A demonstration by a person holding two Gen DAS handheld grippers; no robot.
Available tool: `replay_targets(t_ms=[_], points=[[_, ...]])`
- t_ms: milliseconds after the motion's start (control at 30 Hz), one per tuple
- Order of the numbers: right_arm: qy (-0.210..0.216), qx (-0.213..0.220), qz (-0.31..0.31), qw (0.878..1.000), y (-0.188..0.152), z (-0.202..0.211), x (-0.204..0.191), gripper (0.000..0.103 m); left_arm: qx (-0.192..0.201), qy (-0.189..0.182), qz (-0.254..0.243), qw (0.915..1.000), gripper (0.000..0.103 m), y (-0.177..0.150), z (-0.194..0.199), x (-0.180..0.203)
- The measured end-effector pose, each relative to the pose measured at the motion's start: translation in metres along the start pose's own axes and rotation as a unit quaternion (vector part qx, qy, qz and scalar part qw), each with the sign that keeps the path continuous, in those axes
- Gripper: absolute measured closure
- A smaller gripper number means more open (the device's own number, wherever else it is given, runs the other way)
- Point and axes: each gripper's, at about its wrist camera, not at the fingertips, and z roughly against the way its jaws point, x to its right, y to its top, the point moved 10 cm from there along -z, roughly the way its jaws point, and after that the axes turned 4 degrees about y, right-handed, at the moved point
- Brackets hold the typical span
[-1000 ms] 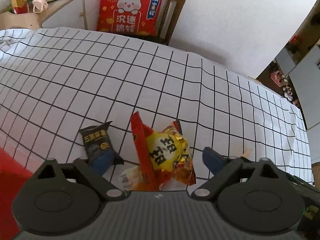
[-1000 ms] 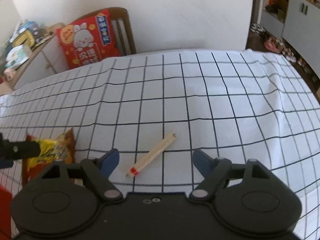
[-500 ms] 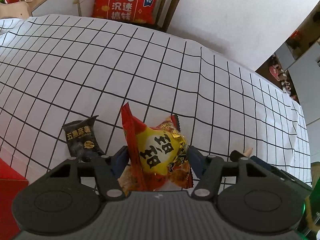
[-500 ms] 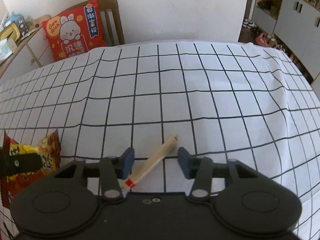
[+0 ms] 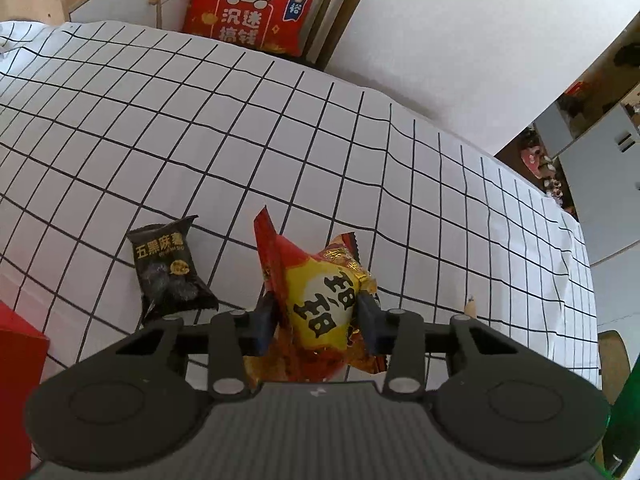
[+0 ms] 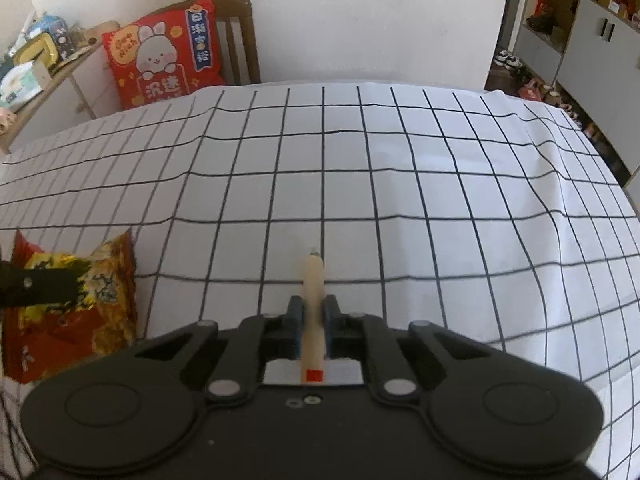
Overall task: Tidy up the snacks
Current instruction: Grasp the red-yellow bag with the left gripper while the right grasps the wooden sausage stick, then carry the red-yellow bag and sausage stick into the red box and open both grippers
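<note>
A yellow and red snack bag [image 5: 320, 276] stands between the fingers of my left gripper [image 5: 316, 310]; the jaws are closing and both pads press its sides. The same bag [image 6: 100, 280] shows at the left of the right wrist view, with a left finger [image 6: 40, 286] across it. A black snack packet [image 5: 168, 268] lies on the cloth just left of the left gripper. My right gripper [image 6: 313, 309] is shut on a pale sausage stick [image 6: 312, 276] with a red end, which points straight ahead over the checked tablecloth [image 6: 400, 184].
A red box [image 5: 16, 380] sits at the lower left of the left wrist view. Behind the table stands a wooden chair [image 5: 340, 12] with a red rabbit cushion [image 5: 252, 4]. A cluttered sideboard [image 6: 48, 68] is at the far left, grey cabinets [image 6: 592, 52] at the right.
Both grippers have closed from wide open: the left onto the yellow and red bag, the right onto the sausage stick, which turned from slanted to pointing straight ahead.
</note>
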Motion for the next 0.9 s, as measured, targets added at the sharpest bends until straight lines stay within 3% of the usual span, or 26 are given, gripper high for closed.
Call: replay_targets(t_ms=[567, 900], points=[[0.092, 0.023, 0.037, 0.995, -0.033, 0.105, -0.038, 0.094, 0.017, -0.017, 0.020, 0.9995, 0.063, -0.038, 0.072, -0.029], [0.134, 0.035, 0.059, 0.989, -0.045, 0.153, -0.079, 0.094, 0.050, -0.012, 0.029, 0.9983, 0.063, -0.061, 0.135, -0.057]])
